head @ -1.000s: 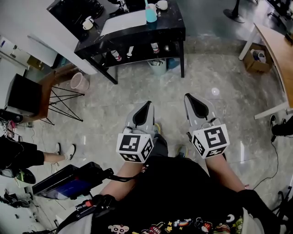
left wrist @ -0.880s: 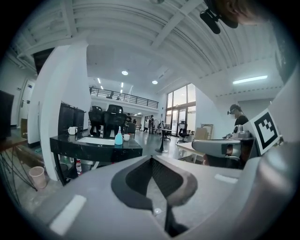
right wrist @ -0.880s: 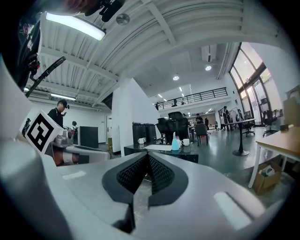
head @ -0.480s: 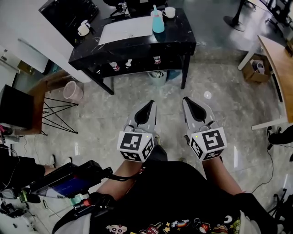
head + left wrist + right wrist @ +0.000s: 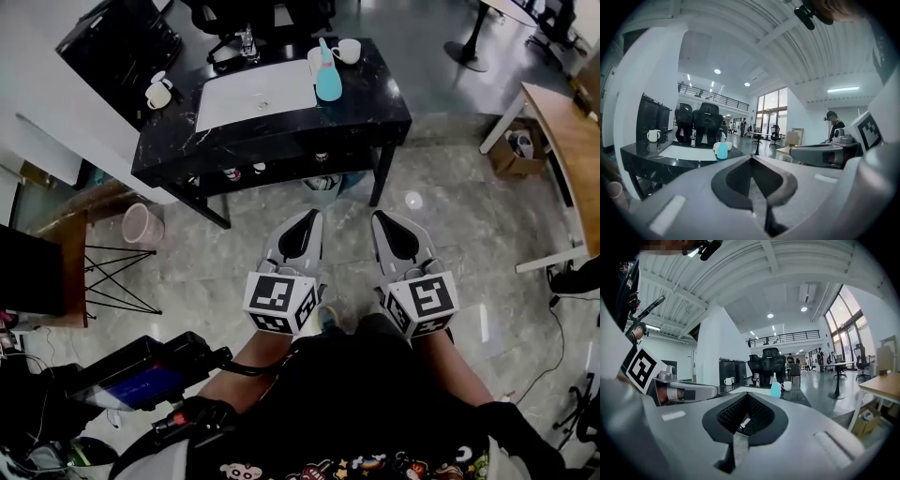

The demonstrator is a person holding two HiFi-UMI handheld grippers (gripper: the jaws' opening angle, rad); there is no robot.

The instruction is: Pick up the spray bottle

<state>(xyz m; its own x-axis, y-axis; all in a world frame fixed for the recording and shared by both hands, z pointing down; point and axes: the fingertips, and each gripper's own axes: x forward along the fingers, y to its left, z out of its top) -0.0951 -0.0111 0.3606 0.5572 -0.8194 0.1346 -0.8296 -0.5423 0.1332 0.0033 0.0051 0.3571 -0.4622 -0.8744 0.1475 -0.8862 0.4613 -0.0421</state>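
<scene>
The spray bottle [image 5: 327, 81] is teal with a pale nozzle and stands upright at the back right of a black marble table [image 5: 375, 103]. It also shows small and far off as the bottle [image 5: 722, 150] in the left gripper view and the bottle [image 5: 776, 388] in the right gripper view. My left gripper [image 5: 307, 217] and right gripper [image 5: 380, 217] are held side by side above the floor, well short of the table. Both are shut with nothing between the jaws, as seen at the left gripper [image 5: 751, 160] and the right gripper [image 5: 746, 395].
A white mat [image 5: 255, 94] covers the table's middle. A white cup [image 5: 348, 50] stands just behind the bottle, another cup [image 5: 157, 95] at the left end. A shelf under the table holds small bottles. A pink bin [image 5: 141, 223] stands left; a wooden desk [image 5: 561, 117] and a box [image 5: 511, 152] are right.
The table and bottle have come closer and lower in the head view as the person walks toward them. Both grippers stay shut, side by side.
</scene>
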